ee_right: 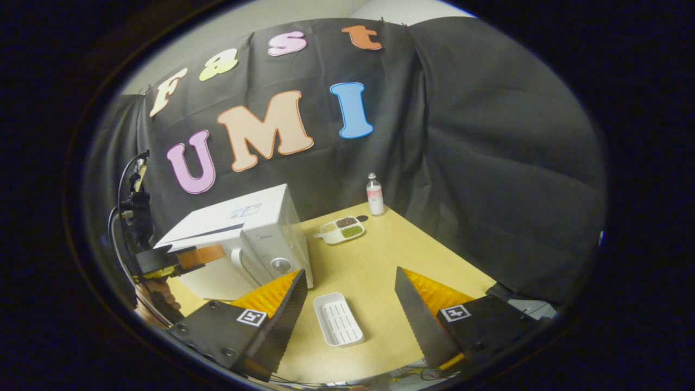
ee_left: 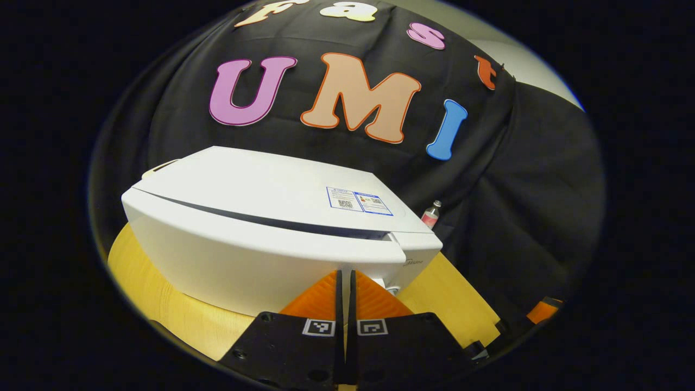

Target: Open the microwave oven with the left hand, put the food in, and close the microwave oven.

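A: How does the microwave oven (ee_left: 260, 228) look?

B: White, boxy, with its door closed. A dark seam runs along the top of the door, and a sticker (ee_left: 358, 201) sits on its roof. From the right gripper view you can make out a handle and a round knob (ee_right: 280, 264) on the front panel. It stands on the left part of the wooden table (ee_right: 374, 260), close to the black cloth wall.

A: And the food?

B: A white tray (ee_right: 337, 319) with a ribbed floor lies on the table in front of the microwave oven, between the right gripper's (ee_right: 350, 296) 2 fingers as seen from its camera, but lower down and not touched. Farther back there is a divided dish (ee_right: 342, 229) with 3 fillings, and a small bottle (ee_right: 374, 194) upright beside the wall.

A: The grippers?

B: The left gripper (ee_left: 346, 285) has its fingers pressed together with nothing between them, right up against the microwave oven's front. The right gripper is spread wide, released.

A: What differs between views?

B: The left gripper view is close on the oven, with the bottle peeking past its corner. The right gripper view takes in the table, the tray, the dish, and the left gripper held by a hand (ee_right: 155, 296).
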Demonstrator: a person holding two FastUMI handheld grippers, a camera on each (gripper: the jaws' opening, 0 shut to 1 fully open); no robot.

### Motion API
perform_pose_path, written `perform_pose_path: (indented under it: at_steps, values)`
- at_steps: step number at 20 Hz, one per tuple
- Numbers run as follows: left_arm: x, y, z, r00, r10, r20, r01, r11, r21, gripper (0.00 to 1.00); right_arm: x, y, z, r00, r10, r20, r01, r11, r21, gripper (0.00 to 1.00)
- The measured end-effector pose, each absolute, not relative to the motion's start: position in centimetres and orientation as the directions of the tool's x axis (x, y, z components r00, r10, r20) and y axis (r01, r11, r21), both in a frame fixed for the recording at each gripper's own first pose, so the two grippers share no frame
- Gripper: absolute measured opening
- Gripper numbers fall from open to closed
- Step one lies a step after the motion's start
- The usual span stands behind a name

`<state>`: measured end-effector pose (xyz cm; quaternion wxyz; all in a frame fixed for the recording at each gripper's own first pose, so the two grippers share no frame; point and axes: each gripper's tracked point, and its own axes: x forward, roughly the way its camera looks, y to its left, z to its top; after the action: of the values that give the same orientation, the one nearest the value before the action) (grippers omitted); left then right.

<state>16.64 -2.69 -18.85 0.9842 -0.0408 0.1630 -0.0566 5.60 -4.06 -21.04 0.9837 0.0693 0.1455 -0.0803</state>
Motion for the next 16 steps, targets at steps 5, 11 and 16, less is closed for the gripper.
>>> perform_pose_path:
  at_steps: [5, 11, 16]
  values:
    - [17.1, -2.4, -18.8, 0.945, -0.105, -0.31, 0.077, 0.992, -0.101, 0.0, 5.9, -4.1, -21.3, 0.943, -0.137, -0.304, 0.183, 0.975, 0.126, 0.92]
    - [17.2, -2.2, -18.7, 0.949, -0.091, -0.303, 0.068, 0.994, -0.088, 0.0, 6.7, -4.1, -21.9, 0.939, -0.122, -0.321, 0.172, 0.976, 0.132, 0.92]
    - [17.4, -2.0, -18.6, 0.952, -0.089, -0.294, 0.067, 0.994, -0.085, 0.02, 6.9, -4.2, -22.1, 0.937, -0.122, -0.328, 0.175, 0.975, 0.137, 0.92]
